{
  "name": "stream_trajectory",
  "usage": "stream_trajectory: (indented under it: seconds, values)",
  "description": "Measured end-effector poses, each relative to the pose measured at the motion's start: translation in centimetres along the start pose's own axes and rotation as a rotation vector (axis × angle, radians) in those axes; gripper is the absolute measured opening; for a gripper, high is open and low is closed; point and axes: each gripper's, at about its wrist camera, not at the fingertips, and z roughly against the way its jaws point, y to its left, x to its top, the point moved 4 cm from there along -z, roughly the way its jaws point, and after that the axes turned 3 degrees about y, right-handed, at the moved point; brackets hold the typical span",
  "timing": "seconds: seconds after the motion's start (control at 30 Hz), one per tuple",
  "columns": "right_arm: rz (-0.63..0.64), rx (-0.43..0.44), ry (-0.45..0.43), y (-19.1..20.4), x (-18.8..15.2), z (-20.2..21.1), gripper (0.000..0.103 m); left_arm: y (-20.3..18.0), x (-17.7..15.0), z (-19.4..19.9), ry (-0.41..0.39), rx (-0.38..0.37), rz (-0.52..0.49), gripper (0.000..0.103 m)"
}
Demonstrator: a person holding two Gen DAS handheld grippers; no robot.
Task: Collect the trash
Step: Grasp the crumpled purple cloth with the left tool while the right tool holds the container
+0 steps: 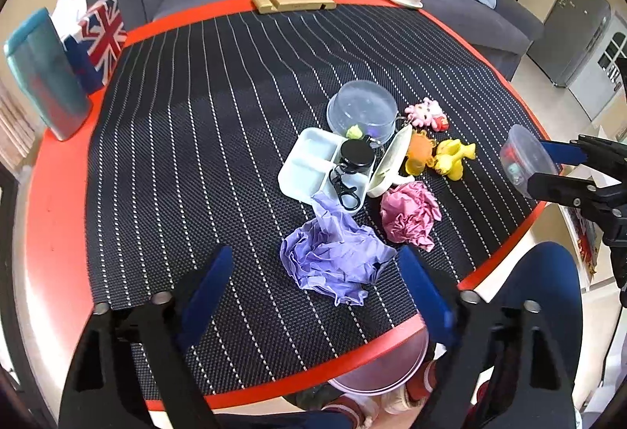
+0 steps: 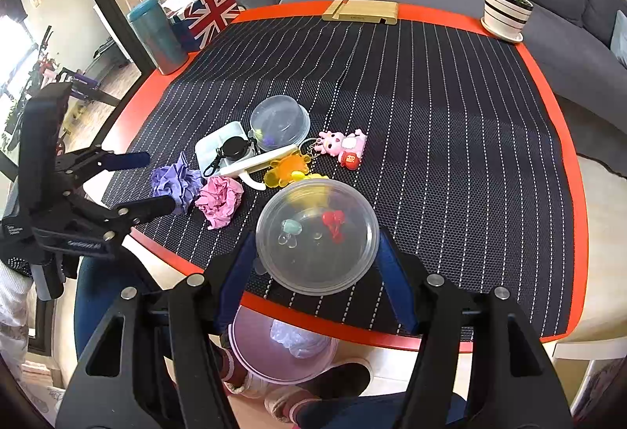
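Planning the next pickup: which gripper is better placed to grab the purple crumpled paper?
Left. The left gripper is open with the purple crumpled paper right between its fingers; the right gripper is shut on a clear container.

Both views are bright and evenly lit, colours saturated. Daylight enters through a window at the far left of the right wrist view, blown out to white. Soft, broad shadow bands cross the black woven mat with white dotted stripes [image 1: 235, 139], and the crumpled lilac paper [image 1: 333, 256] casts only a faint shadow. The clear round plastic container [image 2: 317, 237] carries pale glare. Strong fisheye bending curves the red table rim [image 2: 572, 162]; corners fall to black vignette. Focus is sharp centrally, softer at the edges
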Motion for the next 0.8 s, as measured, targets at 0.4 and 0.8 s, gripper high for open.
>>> stream_trajectory:
  seconds: [0.4,0.8]
  values:
    - [0.002,0.002,0.000,0.1,0.0,-0.3,0.062,0.0,-0.5,-0.9,0.022,-0.056,0.012,0.049]
    - [-0.016,0.013,-0.039,0.1,-0.1,0.5,0.062,-0.2,-0.7,1.6,-0.051,-0.032,0.007,0.045]
